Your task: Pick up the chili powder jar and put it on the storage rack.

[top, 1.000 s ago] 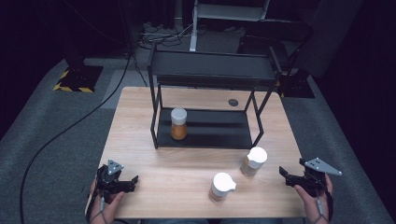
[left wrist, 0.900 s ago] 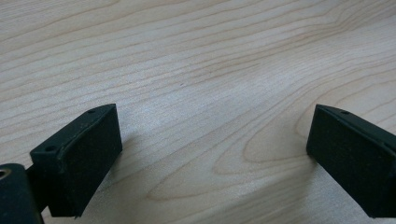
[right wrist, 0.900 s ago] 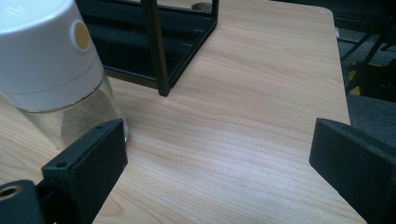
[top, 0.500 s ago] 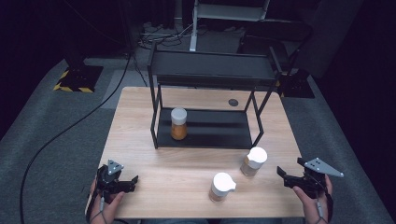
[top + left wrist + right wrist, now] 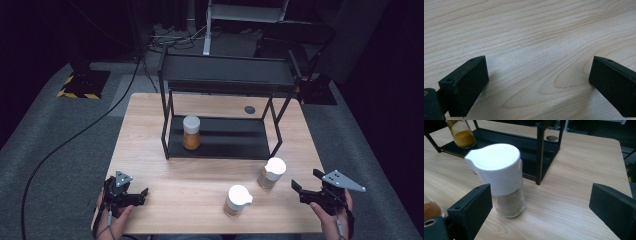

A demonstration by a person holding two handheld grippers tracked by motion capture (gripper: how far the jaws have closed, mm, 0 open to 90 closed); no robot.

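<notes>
The high view looks forward and steeply down from above the person's side, taking in the whole wooden surface (image 5: 150, 120) from a distance, with the black rack (image 5: 225, 80) at upper centre. The left gripper view sits very close to bare wood grain, facing down along its jaws. The right gripper view looks low and nearly level across the surface from close by. It shares with the high view the white-capped jar (image 5: 499, 177) (image 5: 272, 172) and the rack's corner post (image 5: 539, 152).
</notes>
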